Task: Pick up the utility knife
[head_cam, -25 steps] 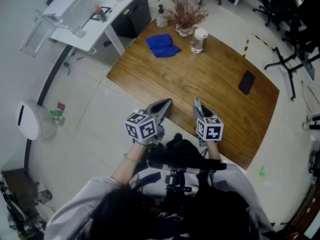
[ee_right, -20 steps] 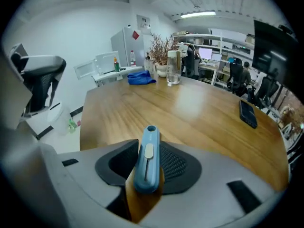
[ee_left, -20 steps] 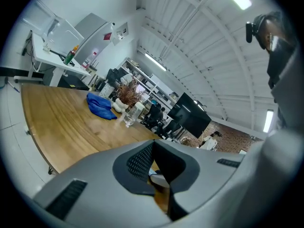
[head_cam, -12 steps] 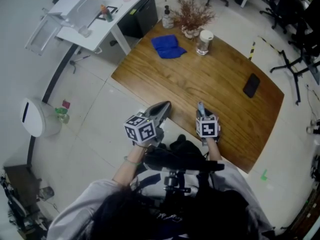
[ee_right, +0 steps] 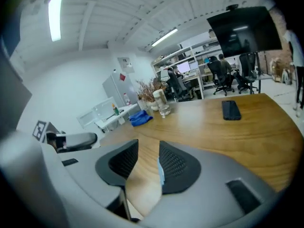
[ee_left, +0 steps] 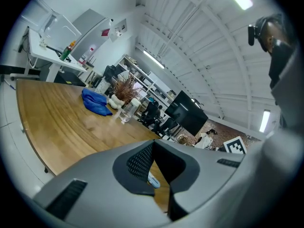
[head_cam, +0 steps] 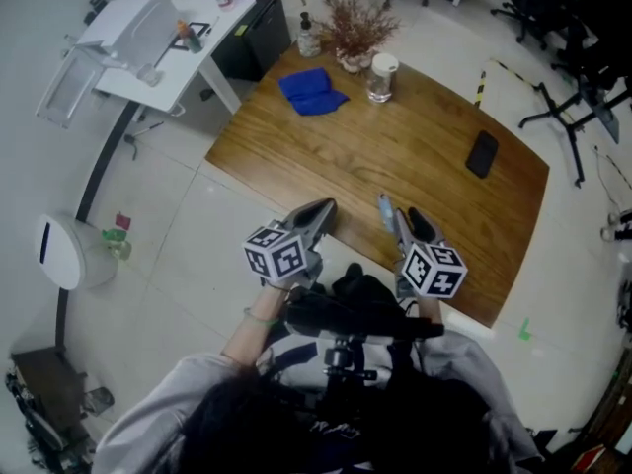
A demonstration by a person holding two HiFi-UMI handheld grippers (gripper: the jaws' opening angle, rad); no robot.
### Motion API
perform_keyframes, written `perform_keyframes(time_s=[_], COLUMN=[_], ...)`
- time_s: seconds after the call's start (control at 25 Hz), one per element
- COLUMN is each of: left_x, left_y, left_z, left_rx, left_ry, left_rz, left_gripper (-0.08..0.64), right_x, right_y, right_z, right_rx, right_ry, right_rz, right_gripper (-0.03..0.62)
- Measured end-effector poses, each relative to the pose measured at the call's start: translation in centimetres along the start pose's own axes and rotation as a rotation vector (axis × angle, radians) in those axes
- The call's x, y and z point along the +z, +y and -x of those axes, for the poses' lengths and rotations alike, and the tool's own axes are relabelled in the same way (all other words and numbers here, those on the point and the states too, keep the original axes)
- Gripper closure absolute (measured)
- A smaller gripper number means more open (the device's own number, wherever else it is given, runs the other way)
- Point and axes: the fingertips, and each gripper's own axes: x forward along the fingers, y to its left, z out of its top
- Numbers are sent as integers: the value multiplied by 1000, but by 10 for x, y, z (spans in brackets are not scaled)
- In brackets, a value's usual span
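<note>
Knife: we see the slim pale-blue utility knife (head_cam: 383,208) lying on the curved brown wooden table (head_cam: 395,136), near its front edge.
Right gripper (head_cam: 407,223): just behind the knife. Its jaws stand apart and have just been opening. We see bare wood in the gap, and the knife only as a sliver beside one pad.
Left gripper (head_cam: 324,208): tips together, holding nothing, at the table's edge.
Farther off: a flat black phone (head_cam: 482,154) and a crumpled blue cloth (head_cam: 311,89).

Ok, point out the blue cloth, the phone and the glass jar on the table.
blue cloth (head_cam: 311,89), head view, middle of the folded fabric.
phone (head_cam: 482,153), head view, centre of its dark face.
glass jar (head_cam: 379,87), head view, its clear body.
</note>
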Motion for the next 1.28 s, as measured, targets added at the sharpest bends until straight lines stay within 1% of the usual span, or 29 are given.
perform_keyframes(time_s=[0.08, 0.12, 0.2, 0.28, 0.56, 0.92, 1.28], left_x=[-2, -3, -5, -7, -12, -17, -21], left_y=[-4, -6, -8, -12, -23, -20, -16], left_z=[-2, -3, -3, -3, 1, 17, 25], left_rx=[-15, -22, -33, -43, -70, -56, -52], left_ry=[8, 12, 17, 22, 33, 41, 53], left_rz=[-2, -3, -7, -10, -18, -17, -14], left_gripper=[555, 555, 555, 555, 555, 555, 555], right_x=[15, 21, 31, 34, 25, 11, -2], right_y=[8, 12, 18, 21, 31, 43, 49], right_z=[19, 27, 40, 48, 60, 62, 61], right_rx=[20, 23, 25, 25, 21, 4, -7], right_ry=[-60, -86, -125, -141, -128, -105, -86], right_rz=[-47, -58, -60, -52, -39, 1, 8], right_gripper=[487, 523, 572, 578, 580, 580, 580])
